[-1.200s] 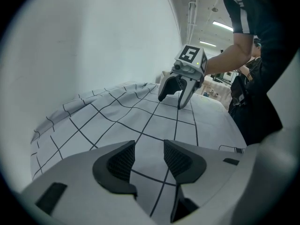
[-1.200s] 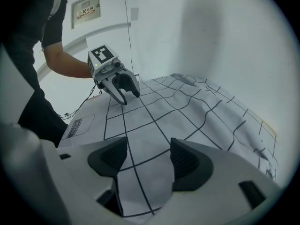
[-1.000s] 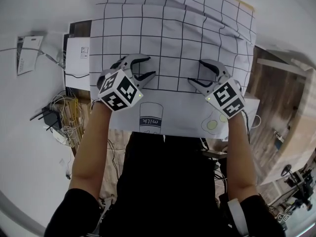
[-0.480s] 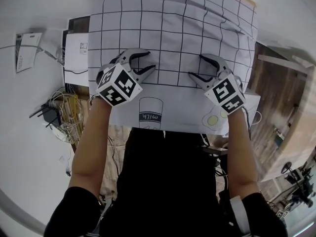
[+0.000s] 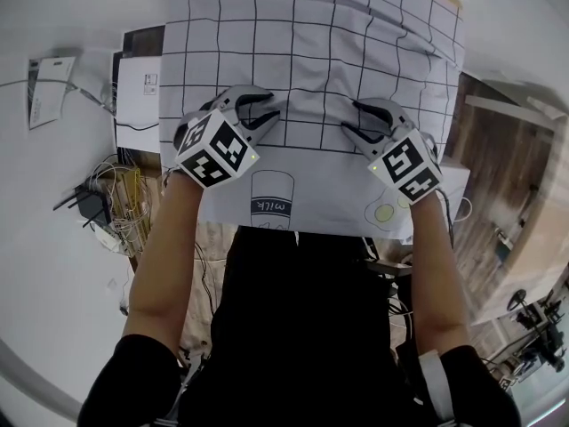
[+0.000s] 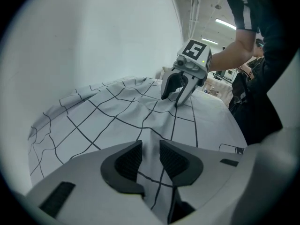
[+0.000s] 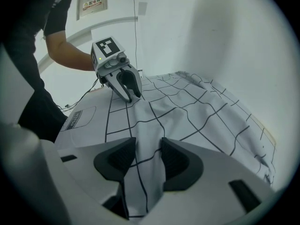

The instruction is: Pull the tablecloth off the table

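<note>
Both hand-held grippers are down on the tablecloth [image 5: 311,52] near its front edge, left and right of centre, well apart. Left hand-held gripper [image 5: 267,118]: jaws narrow and closing, and a raised fold of the checked cloth stands between the pads, touching both, as the left gripper view shows [image 6: 151,158]. Right hand-held gripper [image 5: 353,118]: same story, jaws closing on a bunched ridge of cloth that fills the gap between its pads [image 7: 148,161]. Each gripper view also shows the other unit tip-down on the cloth: the right one [image 6: 180,90] and the left one [image 7: 126,86]. The tablecloth [image 6: 103,116] is white with a black grid and covers the tabletop [image 5: 442,4], of which only a thin strip at the far right corner shows. The cloth lies wrinkled, with creases running away from both pinch points [image 7: 197,111]. Its plain near border hangs over the front edge toward the person and carries a milk carton drawing [image 5: 271,203] and an egg drawing [image 5: 384,212]. A tangle of cables [image 5: 111,212] lies on the floor to the left, beside the table.
</note>
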Available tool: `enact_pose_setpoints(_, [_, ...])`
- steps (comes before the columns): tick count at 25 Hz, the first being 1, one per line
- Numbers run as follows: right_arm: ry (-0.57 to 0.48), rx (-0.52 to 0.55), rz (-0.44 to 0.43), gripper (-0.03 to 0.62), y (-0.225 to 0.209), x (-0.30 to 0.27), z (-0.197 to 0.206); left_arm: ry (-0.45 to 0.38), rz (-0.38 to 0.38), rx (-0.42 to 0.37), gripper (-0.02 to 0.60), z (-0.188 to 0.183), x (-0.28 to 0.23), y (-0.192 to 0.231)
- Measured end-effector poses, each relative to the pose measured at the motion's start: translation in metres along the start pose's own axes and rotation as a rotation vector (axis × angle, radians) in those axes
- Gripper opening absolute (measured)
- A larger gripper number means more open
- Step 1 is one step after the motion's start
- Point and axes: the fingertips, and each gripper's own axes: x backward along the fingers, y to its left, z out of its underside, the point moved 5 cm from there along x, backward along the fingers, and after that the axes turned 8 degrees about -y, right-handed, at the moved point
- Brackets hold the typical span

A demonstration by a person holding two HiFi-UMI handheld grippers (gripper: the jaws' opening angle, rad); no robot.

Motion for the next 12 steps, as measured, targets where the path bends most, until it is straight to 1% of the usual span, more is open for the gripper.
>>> enact_pose_setpoints(3, [0.001, -0.010, -0.003, 0.154, 0.0022, -0.0010, -0.0009, 0.005, 0.004, 0.002, 0.109, 0.0003, 0.0002, -0.0008])
enact_pose_setpoints(12, [0.018, -0.038, -0.009, 0.094, -0.0006, -0.0057, -0.0050, 0.019, 0.023, 0.009, 0.041, 0.0007, -0.0002, 0.0020])
